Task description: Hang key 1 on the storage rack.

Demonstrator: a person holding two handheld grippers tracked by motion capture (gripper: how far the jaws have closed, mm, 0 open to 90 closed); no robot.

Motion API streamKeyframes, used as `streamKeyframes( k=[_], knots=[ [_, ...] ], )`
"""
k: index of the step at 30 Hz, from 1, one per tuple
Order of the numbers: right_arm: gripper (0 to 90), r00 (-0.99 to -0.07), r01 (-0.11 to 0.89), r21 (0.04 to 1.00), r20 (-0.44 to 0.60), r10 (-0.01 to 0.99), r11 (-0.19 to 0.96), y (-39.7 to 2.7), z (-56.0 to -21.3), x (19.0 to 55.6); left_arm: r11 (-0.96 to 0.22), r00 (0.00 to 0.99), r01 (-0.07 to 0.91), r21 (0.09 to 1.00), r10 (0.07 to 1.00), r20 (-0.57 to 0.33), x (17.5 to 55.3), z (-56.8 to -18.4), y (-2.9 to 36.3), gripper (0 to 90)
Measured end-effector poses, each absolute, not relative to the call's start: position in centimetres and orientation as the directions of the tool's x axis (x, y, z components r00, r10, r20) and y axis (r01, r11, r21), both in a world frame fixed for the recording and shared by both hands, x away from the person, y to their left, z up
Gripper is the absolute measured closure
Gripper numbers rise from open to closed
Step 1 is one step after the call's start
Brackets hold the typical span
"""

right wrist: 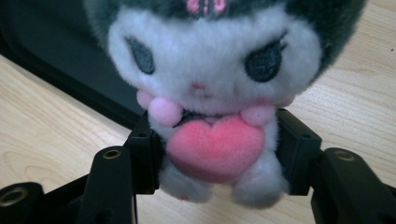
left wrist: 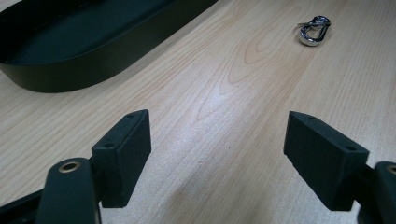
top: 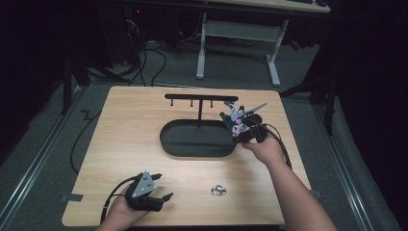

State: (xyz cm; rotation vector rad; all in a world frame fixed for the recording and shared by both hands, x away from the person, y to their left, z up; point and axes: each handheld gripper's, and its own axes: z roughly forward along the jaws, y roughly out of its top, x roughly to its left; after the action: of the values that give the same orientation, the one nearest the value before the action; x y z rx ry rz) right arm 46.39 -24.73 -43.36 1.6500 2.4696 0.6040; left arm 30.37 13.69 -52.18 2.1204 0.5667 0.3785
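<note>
Plush doll (right wrist: 212, 93) between right claw (right wrist: 215, 149) pads

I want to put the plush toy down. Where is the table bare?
Bare wood lies left of the black tray and between left gripper and metal clip. It is crowded where the right gripper holds the plush toy.

1. The plush toy (right wrist: 210, 93) has a white face, a dark grey hood, dark stitched eyes, a small pink nose and pale pink pompoms, and it carries a pink heart (right wrist: 215, 148).
2. The oval tray (top: 197, 139) and its hanger stand (top: 200, 97) are matte black.
3. The table (top: 144, 120) is light wood with visible grain.
4. The metal clip (left wrist: 315, 30) is shiny silver.
5. The left hand-held gripper (top: 161, 198) is black with a grey plate.
</note>
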Motion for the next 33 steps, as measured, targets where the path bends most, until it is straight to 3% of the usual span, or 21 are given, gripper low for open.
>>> streamKeyframes(
  k=[5,8,13,17,22,33],
  knots=[
    [42.6,-0.399,0.863,0.389,0.129,0.908,0.324,-24.5,-43.6,46.6,-0.493,0.850,0.258,0.831,0.525,0.048,30.3,-52.2,13.7,23.7],
    [33.4,-0.399,0.859,0.395,0.120,0.909,0.325,-24.5,-43.3,46.5,-0.497,0.853,0.255,0.829,0.519,0.049,30.3,-52.1,13.6,23.7],
    [31.8,-0.407,0.855,0.391,0.098,0.908,0.341,-24.6,-43.0,46.0,-0.492,0.852,0.254,0.833,0.521,0.048,30.3,-52.1,13.6,23.6],
    [41.8,-0.452,0.822,0.422,0.076,0.889,0.382,-24.5,-42.6,44.4,-0.491,0.851,0.255,0.833,0.523,0.048,30.3,-52.1,13.6,23.6],
    [47.2,-0.477,0.782,0.473,0.032,0.879,0.407,-24.7,-43.2,42.0,-0.490,0.851,0.256,0.833,0.523,0.046,30.3,-52.1,13.6,23.5],
    [50.2,-0.441,0.745,0.593,0.094,0.892,0.306,-27.2,-46.8,36.7,-0.491,0.848,0.265,0.830,0.529,0.042,30.4,-52.2,13.4,23.6]
  ],
)
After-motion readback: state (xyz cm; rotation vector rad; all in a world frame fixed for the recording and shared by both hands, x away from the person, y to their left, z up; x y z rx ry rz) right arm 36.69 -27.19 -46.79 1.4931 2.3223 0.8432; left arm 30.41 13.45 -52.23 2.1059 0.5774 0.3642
